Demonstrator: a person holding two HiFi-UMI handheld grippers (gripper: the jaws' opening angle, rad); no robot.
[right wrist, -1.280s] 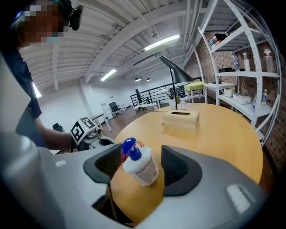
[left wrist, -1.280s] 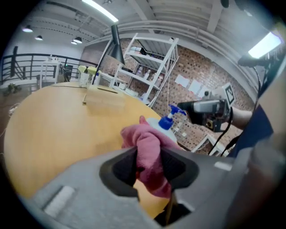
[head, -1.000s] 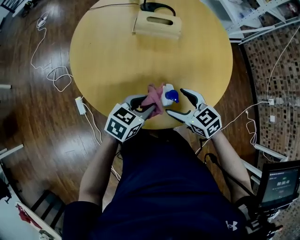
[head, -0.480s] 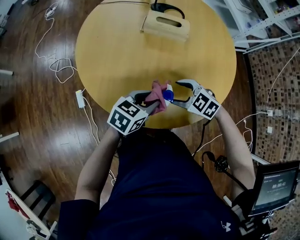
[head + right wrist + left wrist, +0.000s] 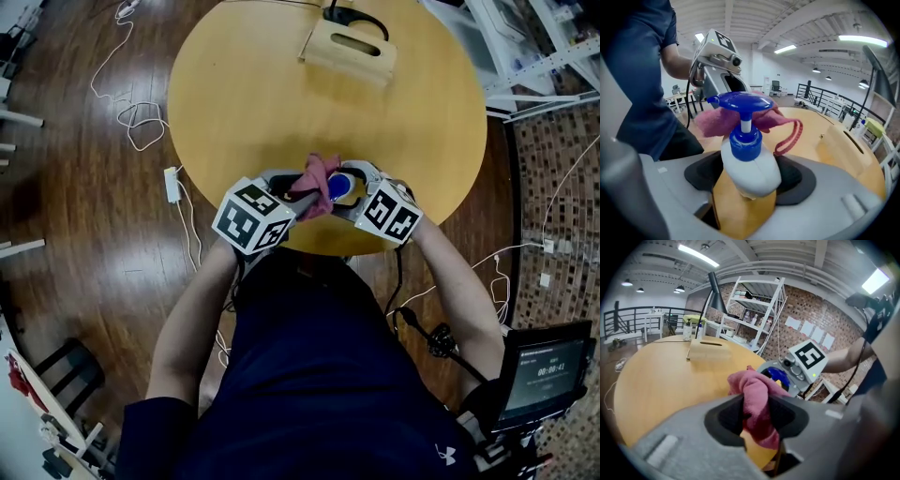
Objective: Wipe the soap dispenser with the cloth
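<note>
At the near edge of the round table (image 5: 234,94), right in front of you, the soap dispenser (image 5: 747,154) stands between the pads of your right gripper (image 5: 749,183). Those jaws have just been closing in from wide, then easing back a touch. They now stand fairly wide with the white body between them, and the pads look to be against its sides. Your left gripper (image 5: 757,420) pinches the pink cloth (image 5: 757,394) at a middling gap, its bunched end touching the blue pump head. You seem to be bracing the bottle, with wiping about to begin. Next, hold it steady and drag the cloth over pump and shoulders without tipping it.
</note>
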